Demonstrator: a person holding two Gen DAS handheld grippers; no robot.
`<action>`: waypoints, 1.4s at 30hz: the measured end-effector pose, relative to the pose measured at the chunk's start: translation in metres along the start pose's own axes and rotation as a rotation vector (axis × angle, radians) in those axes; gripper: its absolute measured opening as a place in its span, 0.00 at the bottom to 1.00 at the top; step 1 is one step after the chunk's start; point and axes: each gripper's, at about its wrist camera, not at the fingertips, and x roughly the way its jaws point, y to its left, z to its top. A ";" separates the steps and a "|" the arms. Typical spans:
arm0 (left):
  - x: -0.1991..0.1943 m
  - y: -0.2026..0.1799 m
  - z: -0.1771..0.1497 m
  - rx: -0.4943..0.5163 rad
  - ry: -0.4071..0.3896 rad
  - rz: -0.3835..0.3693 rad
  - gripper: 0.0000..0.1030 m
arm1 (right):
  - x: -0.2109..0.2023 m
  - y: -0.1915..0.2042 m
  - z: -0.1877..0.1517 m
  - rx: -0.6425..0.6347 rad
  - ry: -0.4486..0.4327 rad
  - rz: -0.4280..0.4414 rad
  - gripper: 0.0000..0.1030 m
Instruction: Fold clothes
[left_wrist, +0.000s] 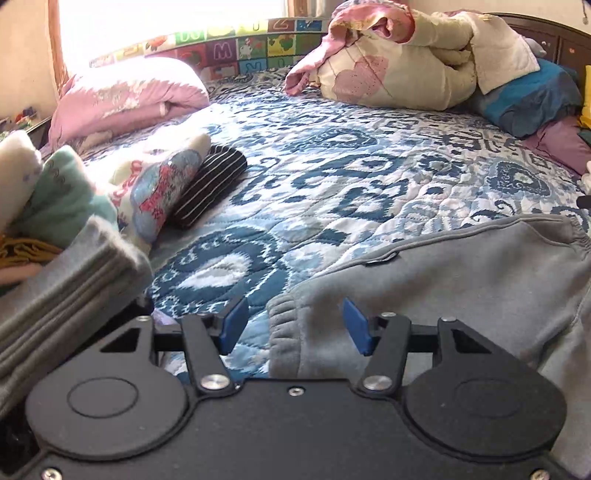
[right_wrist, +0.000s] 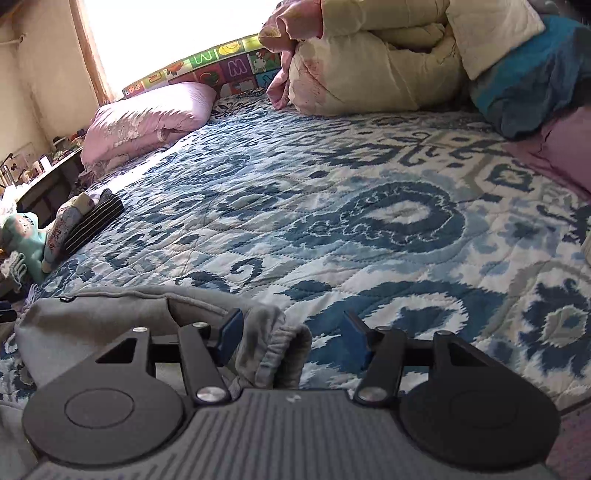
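A grey sweat garment (left_wrist: 461, 280) lies flat on the blue patterned quilt (left_wrist: 332, 177). Its ribbed cuff end (left_wrist: 284, 332) sits between the blue pads of my left gripper (left_wrist: 295, 325), which is open around it. In the right wrist view the same grey garment (right_wrist: 110, 314) lies at the lower left, and another ribbed cuff (right_wrist: 280, 347) lies between the pads of my right gripper (right_wrist: 291, 338), also open. Neither gripper pinches the cloth.
A stack of folded clothes (left_wrist: 55, 280) sits at the left, with a printed bundle (left_wrist: 159, 192) and a striped black roll (left_wrist: 210, 184) beyond. Pink bedding (left_wrist: 125, 99), a rumpled cream comforter (left_wrist: 406, 59) and a blue pillow (left_wrist: 532, 99) line the far side of the bed.
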 end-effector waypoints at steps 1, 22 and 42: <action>-0.004 -0.005 0.003 0.025 -0.018 0.006 0.55 | -0.005 0.006 0.001 -0.021 -0.027 -0.013 0.57; -0.103 -0.055 -0.038 0.207 0.112 -0.003 0.54 | -0.071 0.040 -0.015 -0.246 0.113 0.055 0.53; -0.096 -0.098 -0.121 -0.025 0.301 0.090 0.66 | -0.078 0.123 -0.109 -0.642 0.261 0.068 0.49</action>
